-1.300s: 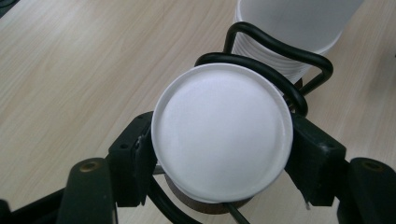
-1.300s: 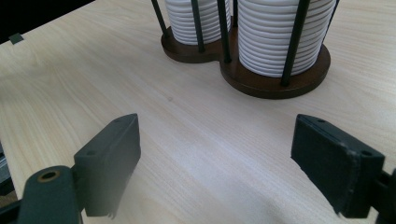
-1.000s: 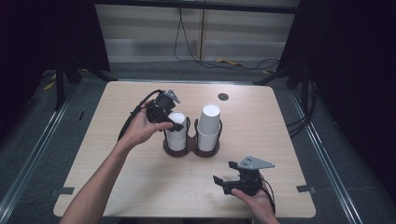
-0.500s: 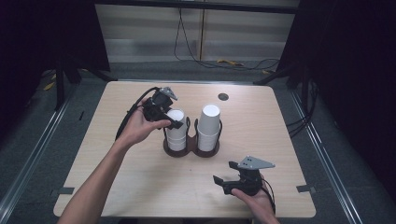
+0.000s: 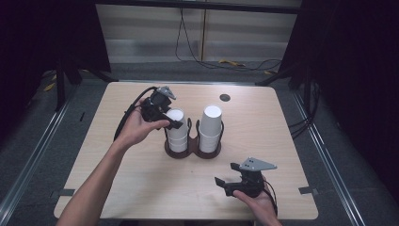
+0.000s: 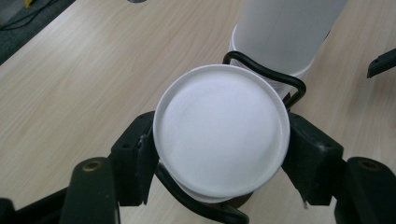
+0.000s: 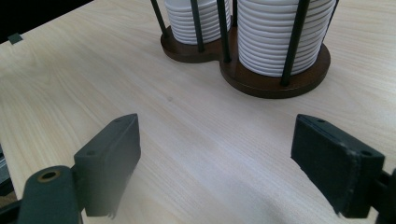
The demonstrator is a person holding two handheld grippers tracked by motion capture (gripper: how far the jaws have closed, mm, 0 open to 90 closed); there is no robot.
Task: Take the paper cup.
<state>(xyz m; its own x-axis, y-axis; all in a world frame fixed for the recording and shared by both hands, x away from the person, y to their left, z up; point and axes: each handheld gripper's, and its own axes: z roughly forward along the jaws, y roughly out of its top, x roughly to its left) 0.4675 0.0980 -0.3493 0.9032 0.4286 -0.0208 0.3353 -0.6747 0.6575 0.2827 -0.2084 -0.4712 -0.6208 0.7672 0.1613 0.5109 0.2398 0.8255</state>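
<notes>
left tongs (image 6: 219, 154) clamped on top cup (image 6: 222, 133) | right tongs (image 5: 235, 181) wide, idle | tip: I'd lift straight up, clear of rack (image 5: 193, 149)

White cup stack (image 5: 177, 127) upright in holder (image 5: 193, 149)

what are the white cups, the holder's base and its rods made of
White cups: probably matte paper, possibly thin plastic; rolled rims stack in fine ridges, seen in the right gripper view. Holder base: looks like dark stained wood with a smooth, faint sheen. Rods: thin black metal wire, apparently coated. The left tool grips the top cup.
</notes>
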